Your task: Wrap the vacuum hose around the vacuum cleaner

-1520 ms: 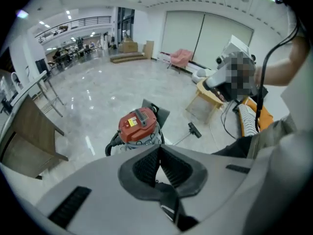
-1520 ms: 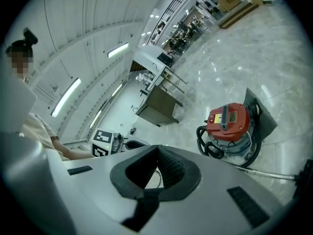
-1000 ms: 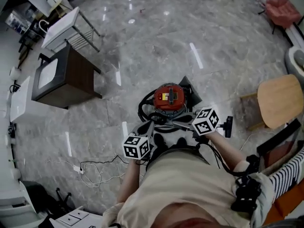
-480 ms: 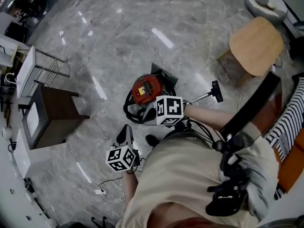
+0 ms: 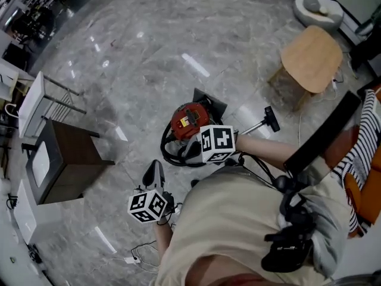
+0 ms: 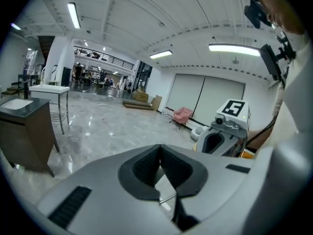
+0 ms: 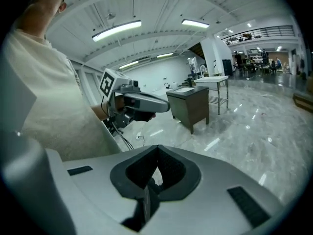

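Note:
The red vacuum cleaner [image 5: 189, 121] stands on the marble floor, with its black hose [image 5: 169, 152] looped round its near side. Its wand with the floor nozzle [image 5: 268, 118] lies on the floor to the right. My left gripper [image 5: 155, 165] is shut and empty, held off to the vacuum's near left. The left gripper view has its jaws [image 6: 159, 147] closed, pointing across the room. My right gripper [image 5: 191, 150] hovers just over the vacuum's near edge, also shut with nothing in it [image 7: 157, 149]. Each gripper sees the other: the right gripper [image 6: 226, 129] and the left gripper [image 7: 133, 103].
A dark cabinet [image 5: 66, 159] and a white metal stand [image 5: 36, 100] are at the left. A wooden stool [image 5: 311, 57] stands at the upper right, and a seat with striped fabric [image 5: 364, 154] is at the right edge. A white power cable [image 5: 136, 256] lies on the floor near my feet.
Both grippers have lifted away from the vacuum; the left has drawn back toward my near left, the right has rolled. My head has turned, so the room has swung round.

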Motion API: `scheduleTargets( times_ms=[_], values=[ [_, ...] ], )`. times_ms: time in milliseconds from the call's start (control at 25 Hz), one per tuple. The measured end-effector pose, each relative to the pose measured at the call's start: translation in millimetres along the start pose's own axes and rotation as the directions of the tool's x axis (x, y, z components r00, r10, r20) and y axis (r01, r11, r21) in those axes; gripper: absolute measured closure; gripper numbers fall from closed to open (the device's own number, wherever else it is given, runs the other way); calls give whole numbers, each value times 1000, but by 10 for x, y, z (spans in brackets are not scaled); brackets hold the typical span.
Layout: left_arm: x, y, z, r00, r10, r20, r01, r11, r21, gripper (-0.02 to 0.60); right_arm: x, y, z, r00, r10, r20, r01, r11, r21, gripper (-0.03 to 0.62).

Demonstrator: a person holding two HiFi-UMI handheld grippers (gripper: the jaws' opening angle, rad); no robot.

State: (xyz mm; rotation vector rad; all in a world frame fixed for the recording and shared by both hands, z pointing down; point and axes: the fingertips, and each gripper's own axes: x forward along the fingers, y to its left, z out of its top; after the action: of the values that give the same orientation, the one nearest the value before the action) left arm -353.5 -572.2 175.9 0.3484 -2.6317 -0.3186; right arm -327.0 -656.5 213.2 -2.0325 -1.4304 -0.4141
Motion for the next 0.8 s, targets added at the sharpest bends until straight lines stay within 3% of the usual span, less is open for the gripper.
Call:
scheduleTargets(
  times_ms=[160, 440, 640, 800],
  values=[
    [-271, 321, 146, 996, -48, 71, 50, 998, -23, 575, 292, 122, 291, 999, -22, -40, 21, 999, -29, 591],
    [-409, 574, 31, 977, -202, 69, 204, 979, -17, 577, 689, 353, 644, 998, -50, 30, 47, 994, 96, 591],
    [-332, 383, -60, 932, -363, 13, 363, 932, 16, 577, 730, 506, 634, 991, -116, 67, 98, 968, 230, 591],
    [-281, 163, -151, 895, -446, -29, 446, 895, 5, 577, 696, 639, 524, 985, -158, 68, 129, 942, 309, 591]
  ],
)
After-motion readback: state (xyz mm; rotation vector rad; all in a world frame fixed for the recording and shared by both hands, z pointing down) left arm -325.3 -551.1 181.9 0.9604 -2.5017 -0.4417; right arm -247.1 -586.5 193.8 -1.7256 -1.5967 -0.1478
